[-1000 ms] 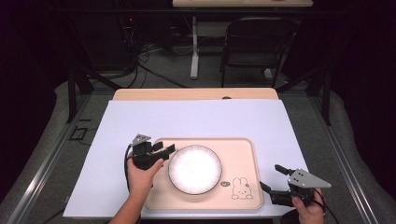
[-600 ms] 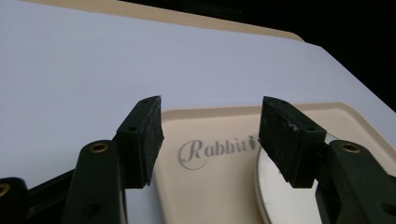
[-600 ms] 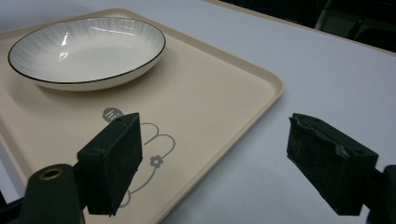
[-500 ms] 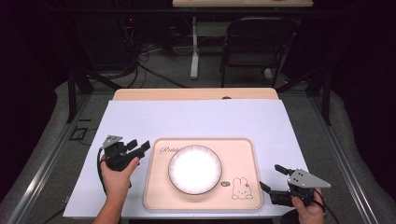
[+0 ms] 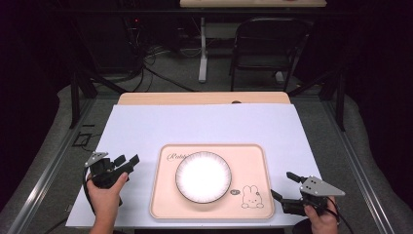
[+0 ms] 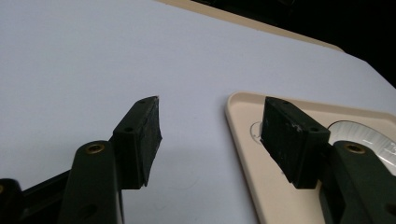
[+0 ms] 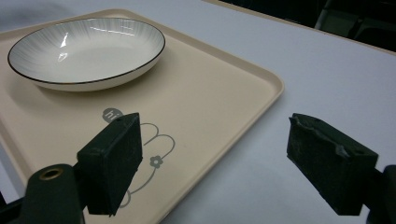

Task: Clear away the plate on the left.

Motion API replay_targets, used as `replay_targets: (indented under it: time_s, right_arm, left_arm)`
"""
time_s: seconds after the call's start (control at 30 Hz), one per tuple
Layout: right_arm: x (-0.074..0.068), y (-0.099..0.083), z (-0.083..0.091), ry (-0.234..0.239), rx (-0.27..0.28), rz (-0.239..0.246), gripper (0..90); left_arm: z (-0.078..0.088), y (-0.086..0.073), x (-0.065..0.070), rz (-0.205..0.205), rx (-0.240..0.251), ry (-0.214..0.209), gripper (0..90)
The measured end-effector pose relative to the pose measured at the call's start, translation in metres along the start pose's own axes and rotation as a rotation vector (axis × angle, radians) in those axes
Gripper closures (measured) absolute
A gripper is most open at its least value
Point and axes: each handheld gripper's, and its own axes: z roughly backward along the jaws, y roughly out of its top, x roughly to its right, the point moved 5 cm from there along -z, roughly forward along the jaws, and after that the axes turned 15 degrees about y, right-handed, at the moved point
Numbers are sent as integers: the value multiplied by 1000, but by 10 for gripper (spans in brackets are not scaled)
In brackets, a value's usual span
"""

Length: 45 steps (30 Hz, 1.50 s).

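A white plate with a thin dark rim sits in the middle of a beige tray that has a rabbit drawing at its front right. My left gripper hovers over the white sheet to the left of the tray, open and holding nothing. In the left gripper view the left gripper points at the tray's corner, with the plate behind its right jaw. My right gripper stands open at the tray's front right corner. In the right gripper view the right gripper spans the tray's edge, the plate farther off.
A white sheet covers the table, with a strip of wooden tabletop at the far edge. A dark chair and cables stand on the floor beyond. Metal rails run along both sides.
My left gripper has moved left, from the plate's left rim off the tray and out over the white sheet. The right gripper, plate and tray have stayed put.
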Motion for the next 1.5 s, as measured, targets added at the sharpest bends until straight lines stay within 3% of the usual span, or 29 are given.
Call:
replay_targets:
  time_s: [0.2, 0.5, 0.8, 1.5]
  right_arm:
    - [0, 0, 0, 0, 0, 0, 175]
    - [0, 0, 0, 0, -1, 1, 174]
    - [0, 0, 0, 2, -3, 5, 175]
    - [0, 0, 0, 7, -7, 5, 174]
  left_arm:
    - [-6, -12, -6, 1, -22, 20, 378]
    - [-14, -20, -4, 1, -57, 10, 384]
    - [-18, -24, -9, 37, -82, 2, 384]
    - [-20, -25, -9, 49, -95, 7, 385]
